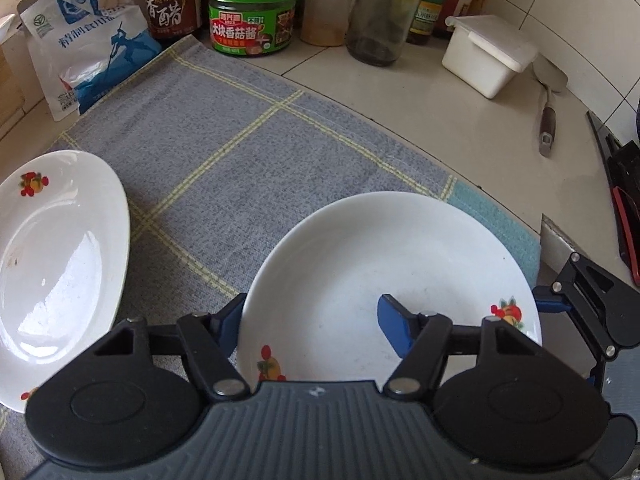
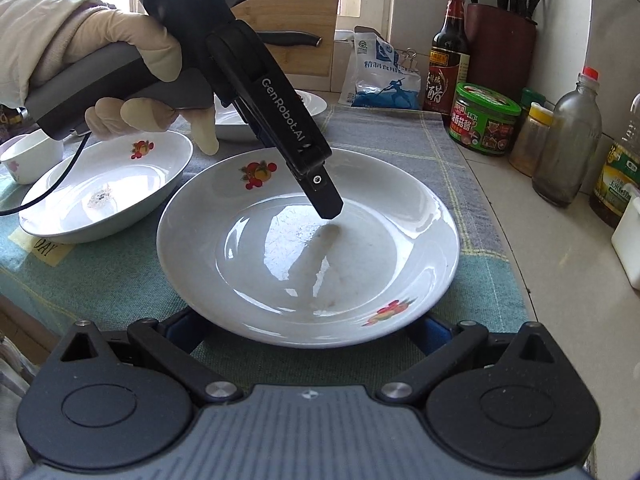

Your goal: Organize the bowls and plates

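Here we go: the left gripper (image 1: 312, 324) is down on the white round china plate with red-and-orange fruit prints (image 1: 380, 264), which lies flat at the near right end of the grey woven cloth with pale yellow check lines (image 1: 240, 140). Its claw is clamped across the plate's rim, with one blue finger (image 1: 230, 320) outside the edge and the other planted inside the well. A hand in a cream glove (image 2: 120, 60) grips that tool's handle above the cloth. The right gripper (image 2: 306, 332) sits low at the cloth's near edge. Its claw is spread wide and has hold of nothing; its blue tips are tucked out of sight under the plate's near rim. A second white deep plate with the same fruit print (image 1: 60, 264) rests on the cloth's left side, apart from the first. Past the cloth's far edge stands a green-lidded round jar (image 1: 252, 16).
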`<action>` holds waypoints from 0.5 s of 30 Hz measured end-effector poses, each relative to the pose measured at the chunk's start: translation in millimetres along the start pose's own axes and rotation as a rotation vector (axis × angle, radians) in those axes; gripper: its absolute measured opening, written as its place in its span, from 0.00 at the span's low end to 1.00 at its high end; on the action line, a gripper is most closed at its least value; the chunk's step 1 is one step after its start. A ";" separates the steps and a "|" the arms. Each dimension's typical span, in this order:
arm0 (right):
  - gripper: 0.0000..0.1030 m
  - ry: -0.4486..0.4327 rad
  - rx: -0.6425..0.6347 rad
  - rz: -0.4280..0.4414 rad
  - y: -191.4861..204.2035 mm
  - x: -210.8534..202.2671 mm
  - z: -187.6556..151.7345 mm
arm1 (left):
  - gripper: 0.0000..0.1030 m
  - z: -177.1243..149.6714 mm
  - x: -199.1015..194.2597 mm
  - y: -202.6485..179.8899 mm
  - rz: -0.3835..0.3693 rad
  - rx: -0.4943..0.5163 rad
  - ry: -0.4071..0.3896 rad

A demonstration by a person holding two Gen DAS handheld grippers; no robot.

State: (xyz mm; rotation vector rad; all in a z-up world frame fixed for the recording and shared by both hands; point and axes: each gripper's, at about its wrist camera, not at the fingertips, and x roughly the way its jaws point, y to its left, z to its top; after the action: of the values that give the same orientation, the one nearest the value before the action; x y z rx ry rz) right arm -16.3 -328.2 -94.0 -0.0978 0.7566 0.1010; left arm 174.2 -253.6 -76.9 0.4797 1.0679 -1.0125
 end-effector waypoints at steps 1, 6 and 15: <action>1.00 0.003 0.002 -0.001 0.2 0.0 0.4 | 0.66 0.5 0.1 0.3 -0.002 -0.001 0.002; 1.00 0.019 0.016 -0.007 -0.3 1.1 4.5 | 0.66 3.3 0.7 -1.3 0.001 0.016 0.004; 1.00 0.005 -0.015 -0.043 -14.6 2.1 18.8 | 0.66 24.4 -3.1 1.3 -0.007 0.019 -0.034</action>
State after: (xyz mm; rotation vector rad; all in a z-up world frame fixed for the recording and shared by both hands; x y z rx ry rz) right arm -0.2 -340.1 -81.1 -0.1283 0.7581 0.0654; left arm 187.0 -269.9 -63.5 0.4729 1.0316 -1.0344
